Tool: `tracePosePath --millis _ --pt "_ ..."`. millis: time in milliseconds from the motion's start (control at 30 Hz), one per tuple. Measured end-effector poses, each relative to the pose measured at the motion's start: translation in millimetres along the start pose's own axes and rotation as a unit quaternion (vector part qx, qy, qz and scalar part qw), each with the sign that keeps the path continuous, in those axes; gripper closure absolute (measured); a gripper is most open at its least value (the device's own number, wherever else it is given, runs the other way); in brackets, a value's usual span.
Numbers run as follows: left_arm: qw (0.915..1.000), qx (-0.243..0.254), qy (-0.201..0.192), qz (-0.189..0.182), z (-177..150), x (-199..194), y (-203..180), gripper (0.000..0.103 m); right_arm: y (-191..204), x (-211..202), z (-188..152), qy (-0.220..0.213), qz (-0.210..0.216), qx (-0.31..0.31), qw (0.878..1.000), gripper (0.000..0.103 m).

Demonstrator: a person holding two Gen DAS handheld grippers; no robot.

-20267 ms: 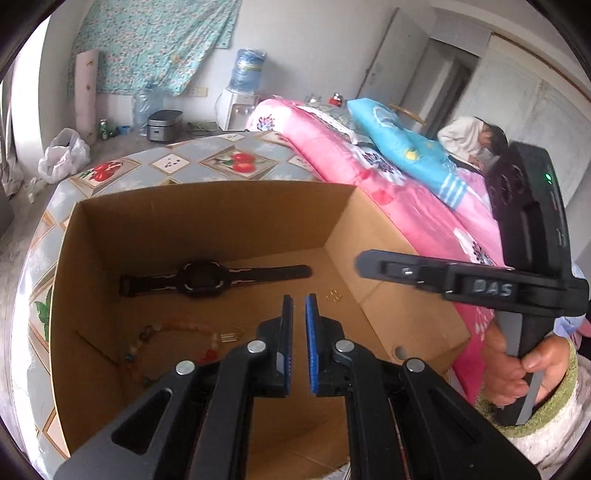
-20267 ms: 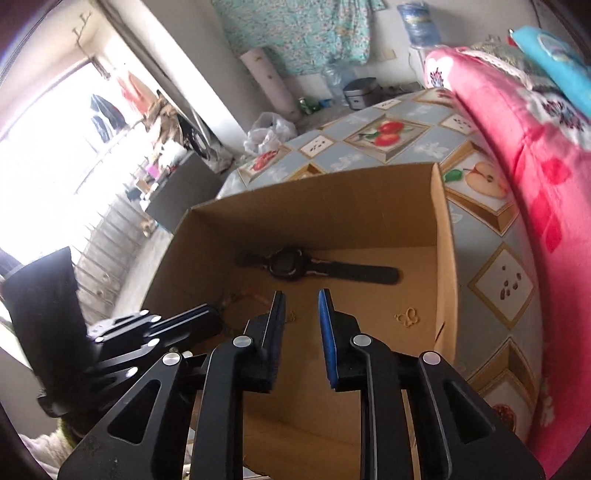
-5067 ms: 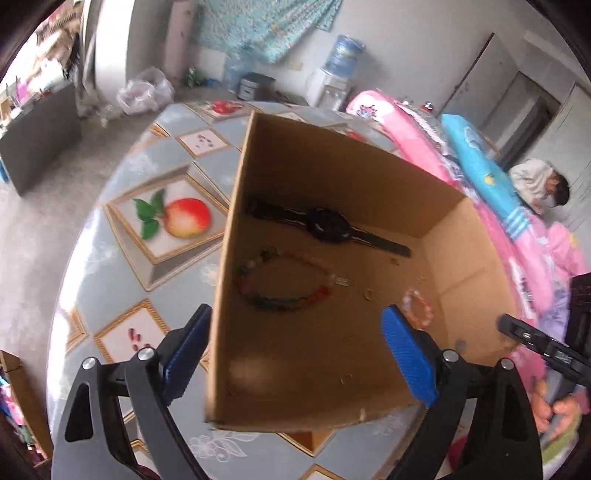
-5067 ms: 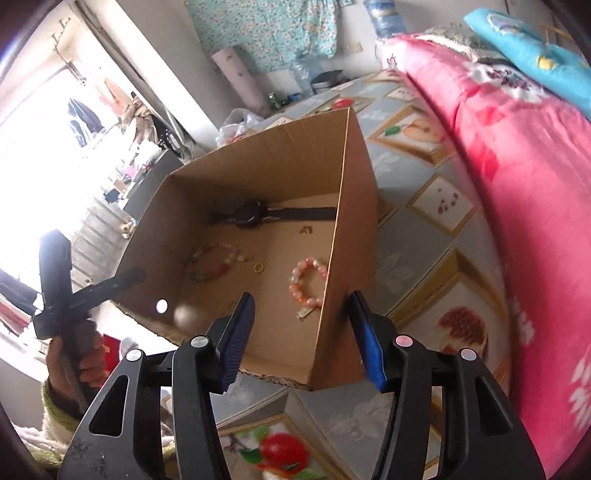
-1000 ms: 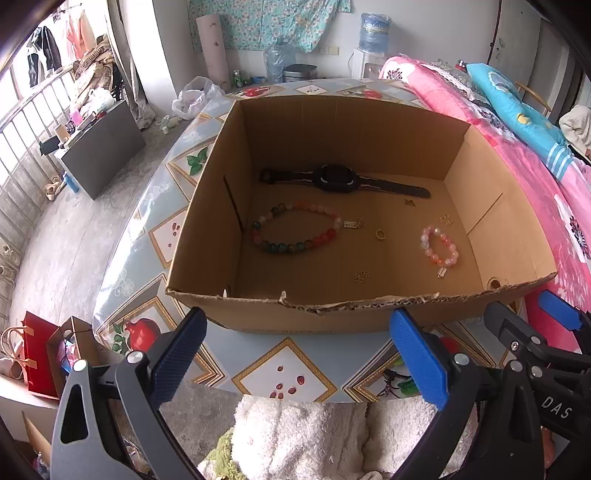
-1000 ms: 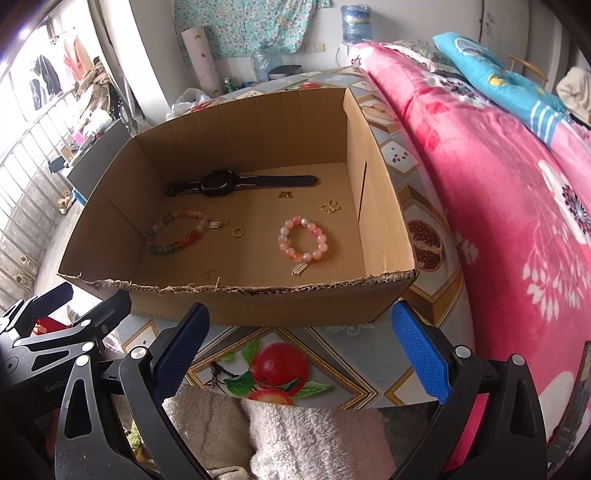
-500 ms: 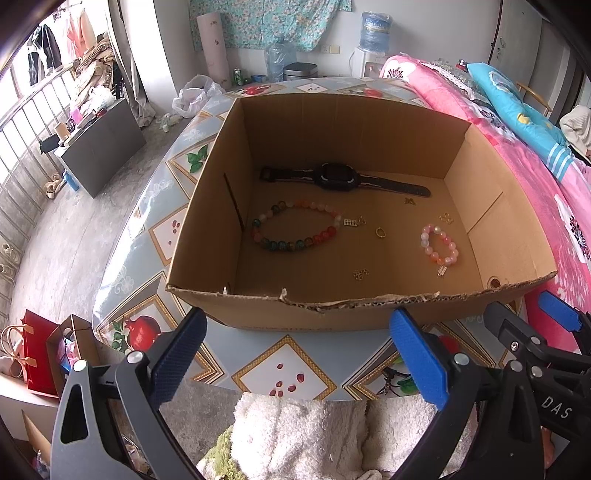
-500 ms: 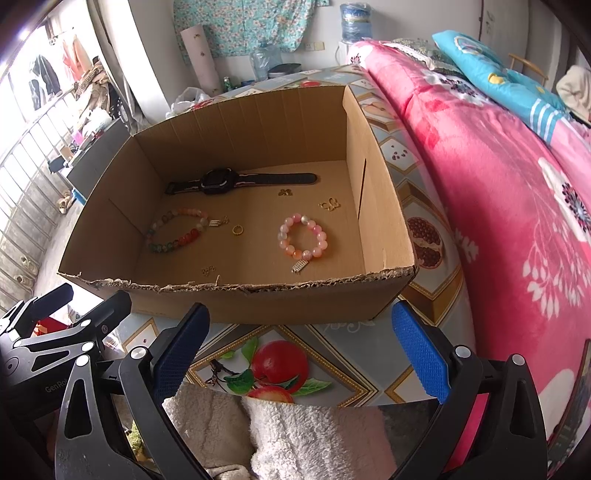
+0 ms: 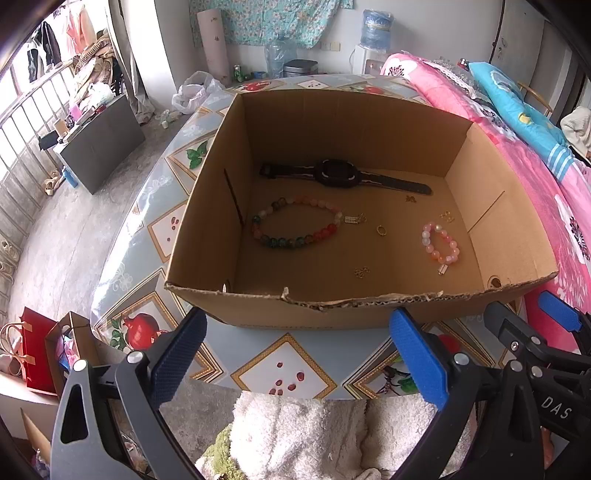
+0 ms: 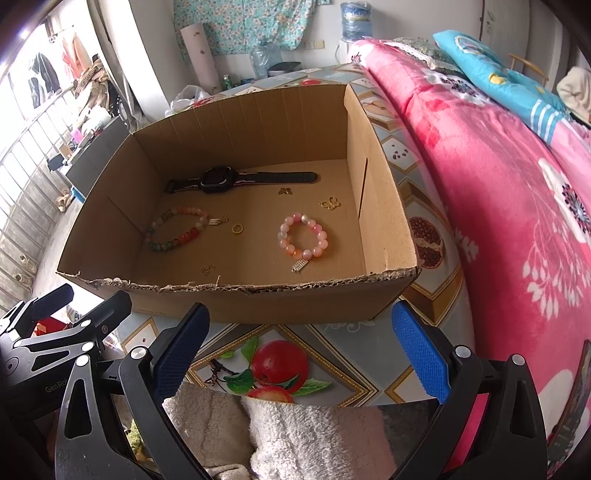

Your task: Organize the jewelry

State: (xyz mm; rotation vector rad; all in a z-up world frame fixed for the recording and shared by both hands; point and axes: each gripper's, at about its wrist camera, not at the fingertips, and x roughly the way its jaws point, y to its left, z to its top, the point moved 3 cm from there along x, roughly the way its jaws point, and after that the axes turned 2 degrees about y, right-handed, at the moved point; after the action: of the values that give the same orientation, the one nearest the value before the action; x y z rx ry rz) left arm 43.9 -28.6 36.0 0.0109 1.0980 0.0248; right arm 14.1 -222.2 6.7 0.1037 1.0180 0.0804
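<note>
pink floral bedding (image 10: pixel 517 177) fills the side to our right, with a blue pillow (image 10: pixel 491 81) lying on it. beside it is the table (image 9: pixel 288 365) with its fruit-patterned cover, and on that sits one cardboard box (image 9: pixel 369 122), open at the top, its near rim torn and ragged. that near wall stands between our grippers and everything inside. beyond the table we see a water dispenser bottle (image 9: pixel 376 27), a rolled mat (image 9: pixel 212 40) leaning on the wall and a grey cabinet (image 9: pixel 99 142) off to the left. white fleece (image 9: pixel 295 435) shows at the bottom edge, below both tools.

we hold the left gripper (image 9: pixel 295 350) short of the box, its two blue-padded fingers spread wide with nothing between them. the right gripper (image 10: pixel 299 350) sits the same way, fingers wide apart and empty, just beside the left one.

all the jewelry lies on the box floor. we count one black watch (image 9: pixel 338 173) stretched flat near the far wall, and two bead bracelets: one multicoloured bracelet (image 9: pixel 295 227) on the left, with a small silver tag at its end, and one smaller pink bracelet (image 9: pixel 439 245) on the right, also with a tag. between them lies one gold ring (image 9: pixel 380 230). three tiny gold pieces are scattered apart: one near the watch strap (image 9: pixel 409 198), one by the right wall (image 9: pixel 447 216), one near the front (image 9: pixel 362 271). we cannot tell what these are.
</note>
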Motion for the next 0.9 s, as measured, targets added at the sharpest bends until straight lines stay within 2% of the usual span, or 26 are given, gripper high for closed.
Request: tracePosePath --millis 900 --pt "0.9999 -0.003 0.01 -0.003 2.2 4.3 1.6 0.006 2.7 4.2 1.7 0.007 -0.004 -0.002 1.0 0.008"
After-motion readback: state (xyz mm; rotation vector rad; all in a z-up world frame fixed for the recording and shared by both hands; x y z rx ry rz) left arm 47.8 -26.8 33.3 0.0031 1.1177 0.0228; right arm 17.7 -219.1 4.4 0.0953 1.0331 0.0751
